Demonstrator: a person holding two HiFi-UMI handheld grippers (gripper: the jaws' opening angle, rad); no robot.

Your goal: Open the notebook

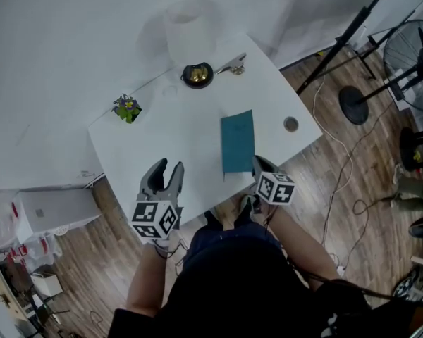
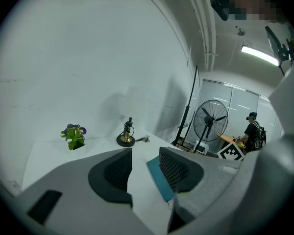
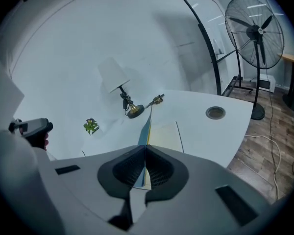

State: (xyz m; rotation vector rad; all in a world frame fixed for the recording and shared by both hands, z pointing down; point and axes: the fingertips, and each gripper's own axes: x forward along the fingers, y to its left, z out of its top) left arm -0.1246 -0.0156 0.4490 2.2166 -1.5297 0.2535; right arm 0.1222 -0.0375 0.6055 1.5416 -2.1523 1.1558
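Both | left claw (image 2: pixel 145 153) apart | right claw (image 3: pixel 146 148) clamps notebook cover (image 3: pixel 144 129) (page (image 3: pixel 163 134) in its view only)

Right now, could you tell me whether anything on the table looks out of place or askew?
Only the notebook: its teal cover stands on edge, pinched in the shut right hand-held gripper, baring a pale page. That fits opening it. The lamp and small plant stand upright, and nothing is spilled.
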